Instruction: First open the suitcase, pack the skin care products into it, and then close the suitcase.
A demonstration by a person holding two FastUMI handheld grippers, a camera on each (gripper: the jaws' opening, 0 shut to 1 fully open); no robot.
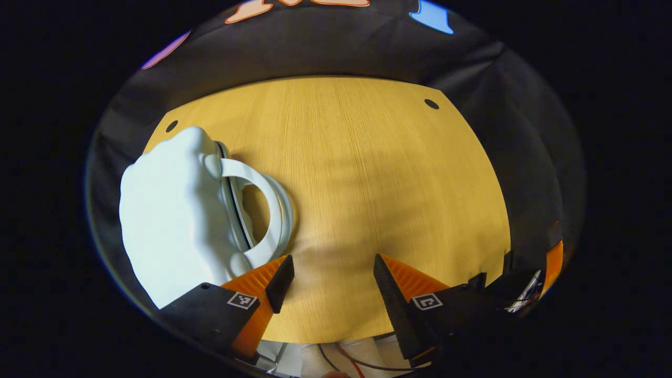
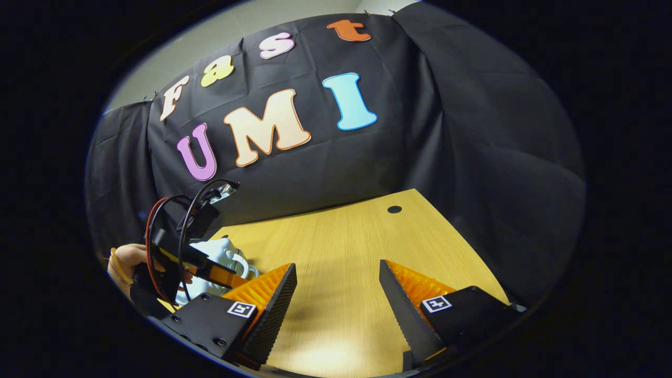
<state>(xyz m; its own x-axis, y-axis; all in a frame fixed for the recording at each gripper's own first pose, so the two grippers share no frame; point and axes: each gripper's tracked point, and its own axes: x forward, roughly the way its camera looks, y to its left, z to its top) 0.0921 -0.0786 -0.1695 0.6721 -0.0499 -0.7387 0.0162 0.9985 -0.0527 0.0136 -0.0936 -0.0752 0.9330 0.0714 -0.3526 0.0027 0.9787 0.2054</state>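
Small white bumpy plastic suitcase [image 1: 168,215] with curved white handle [image 1: 262,210] lay at left of frame in left gripper view, on yellow wooden counter [image 1: 367,184]. Lid looked shut, so opening probably not yet done. Left gripper [image 1: 333,283] hung just beside handle, jaws wide apart, holding nothing; likely placed there to reach handle or lid edge. In right gripper view, right gripper [image 2: 338,294] was also wide open and empty over bare counter, probably waiting its turn. Suitcase [image 2: 223,252] showed at lower left there, behind left gripper [image 2: 199,265] and person's hand [image 2: 123,262].
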